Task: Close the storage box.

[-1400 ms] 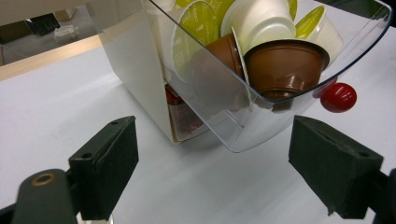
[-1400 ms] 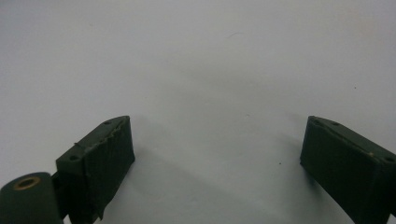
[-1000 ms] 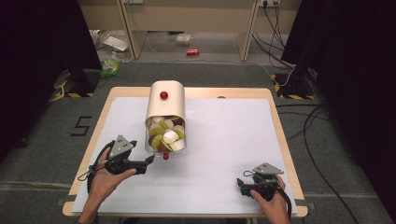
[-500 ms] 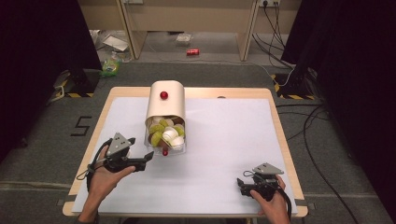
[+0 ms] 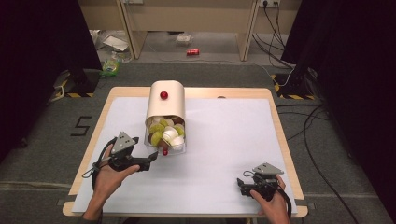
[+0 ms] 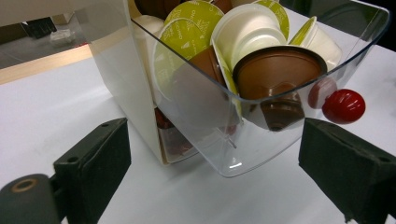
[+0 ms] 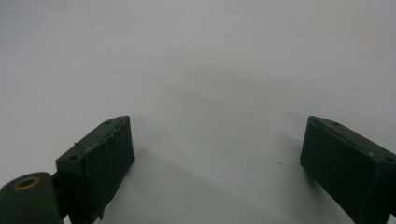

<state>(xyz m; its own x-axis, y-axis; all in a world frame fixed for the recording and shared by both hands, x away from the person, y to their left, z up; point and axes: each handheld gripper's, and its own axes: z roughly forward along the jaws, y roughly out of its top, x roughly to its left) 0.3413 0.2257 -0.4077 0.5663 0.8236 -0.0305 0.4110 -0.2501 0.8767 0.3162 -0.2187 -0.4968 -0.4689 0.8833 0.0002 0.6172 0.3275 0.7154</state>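
A cream capsule dispenser point(image 5: 166, 105) with a red knob point(image 5: 164, 95) on top lies mid-table, its clear drawer point(image 5: 166, 140) pulled out toward me. The drawer point(image 6: 243, 116) holds several green, white and brown coffee capsules point(image 6: 275, 65), and a red knob point(image 6: 344, 106) sits on its front. My left gripper point(image 5: 150, 160) is open just left of the drawer's front, its jaws wide on either side of the drawer's corner without touching it. My right gripper point(image 5: 242, 183) rests open on the white sheet near the front right, nothing between its jaws point(image 7: 215, 172).
A white sheet point(image 5: 224, 140) covers the wooden table point(image 5: 275, 100). Behind the table, on the floor, lie a red can point(image 5: 192, 52), bags and cables. Black curtains hang at both sides.
My left gripper has moved to the right and slightly forward, closing in on the drawer's front. The right gripper has stayed still.
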